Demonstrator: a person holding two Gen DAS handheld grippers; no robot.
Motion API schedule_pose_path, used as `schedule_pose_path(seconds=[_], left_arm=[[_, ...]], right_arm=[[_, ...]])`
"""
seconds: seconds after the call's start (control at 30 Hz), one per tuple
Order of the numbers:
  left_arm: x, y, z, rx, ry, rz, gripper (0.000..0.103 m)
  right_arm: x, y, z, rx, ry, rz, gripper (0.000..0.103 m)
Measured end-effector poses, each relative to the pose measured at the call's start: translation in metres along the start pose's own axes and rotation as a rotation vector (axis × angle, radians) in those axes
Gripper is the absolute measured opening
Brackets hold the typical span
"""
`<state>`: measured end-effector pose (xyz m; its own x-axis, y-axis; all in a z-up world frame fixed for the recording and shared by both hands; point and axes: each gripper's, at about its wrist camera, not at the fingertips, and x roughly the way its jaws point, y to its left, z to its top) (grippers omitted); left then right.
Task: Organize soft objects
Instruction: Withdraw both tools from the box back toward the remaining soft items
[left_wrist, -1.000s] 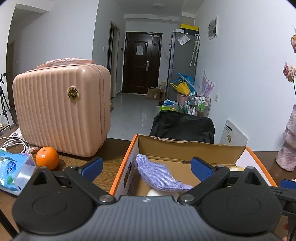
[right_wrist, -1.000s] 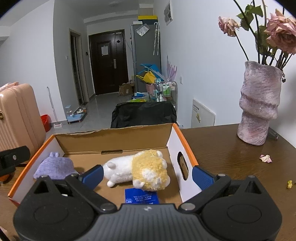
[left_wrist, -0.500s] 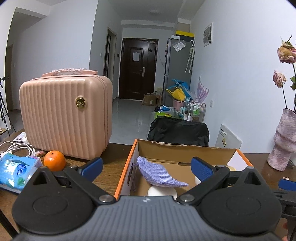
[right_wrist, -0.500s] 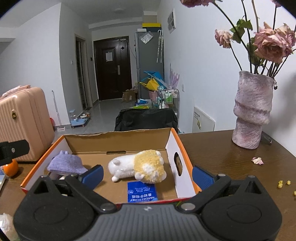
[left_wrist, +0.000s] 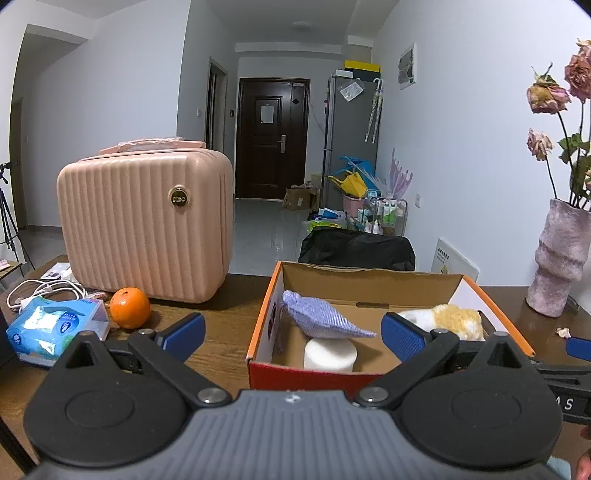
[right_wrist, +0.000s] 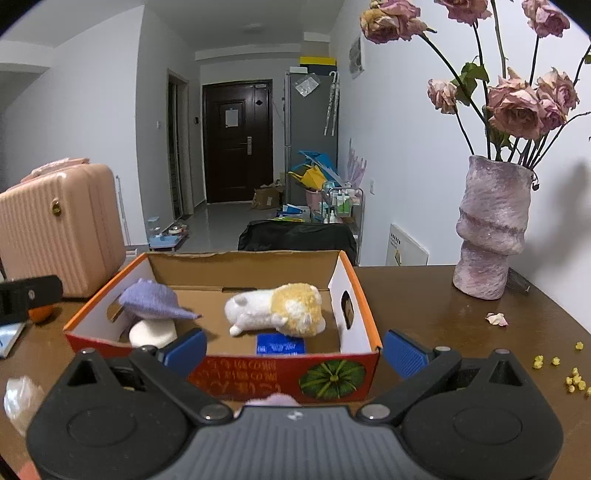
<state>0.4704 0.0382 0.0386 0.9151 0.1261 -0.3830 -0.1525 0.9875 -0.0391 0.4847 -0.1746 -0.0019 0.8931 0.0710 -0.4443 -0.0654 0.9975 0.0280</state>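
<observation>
Both grippers are pulling back from the cardboard box (right_wrist: 221, 365); its printed front wall, hidden a second ago, is now showing in full in the right wrist view. The left gripper (left_wrist: 291, 334) is hanging with its fingers spread wide, gripping nothing, and the right gripper (right_wrist: 293, 347) is doing likewise. Inside the box, the purple cloth pouch (right_wrist: 155, 304) is resting on a white roll (right_wrist: 153, 332) at the left, and the white-and-yellow plush toy (right_wrist: 277, 308) is lying toward the right, partly over a blue packet (right_wrist: 280, 344). The box is sitting on the bench (right_wrist: 443, 325), unmoved.
</observation>
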Motion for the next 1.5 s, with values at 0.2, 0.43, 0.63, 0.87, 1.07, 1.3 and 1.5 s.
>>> schedule_pose_path(seconds=[0.2, 0.43, 0.63, 0.87, 1.07, 1.3, 1.5], left_arm=[[-0.015, 0.002, -0.01, 0.014, 0.0, -0.001, 0.103], [-0.035, 0.006, -0.022, 0.025, -0.001, -0.018, 0.103], [-0.049, 0.007, -0.033, 0.035, 0.003, -0.021, 0.103], [-0.068, 0.005, -0.046, 0.049, -0.008, -0.038, 0.103], [-0.087, 0.002, -0.06, 0.068, -0.019, -0.055, 0.103], [-0.107, 0.0, -0.076, 0.102, -0.027, -0.078, 0.103], [-0.123, 0.002, -0.09, 0.114, -0.029, -0.102, 0.103]], right_arm=[[-0.016, -0.001, -0.013, -0.017, -0.004, 0.006, 0.102], [-0.038, -0.003, -0.028, -0.024, -0.024, 0.022, 0.102], [-0.056, -0.002, -0.039, -0.038, -0.036, 0.042, 0.102], [-0.078, -0.002, -0.049, -0.05, -0.056, 0.053, 0.102], [-0.096, -0.006, -0.061, -0.054, -0.064, 0.062, 0.102], [-0.114, -0.01, -0.077, -0.067, -0.066, 0.076, 0.102], [-0.126, -0.013, -0.089, -0.073, -0.063, 0.085, 0.102]])
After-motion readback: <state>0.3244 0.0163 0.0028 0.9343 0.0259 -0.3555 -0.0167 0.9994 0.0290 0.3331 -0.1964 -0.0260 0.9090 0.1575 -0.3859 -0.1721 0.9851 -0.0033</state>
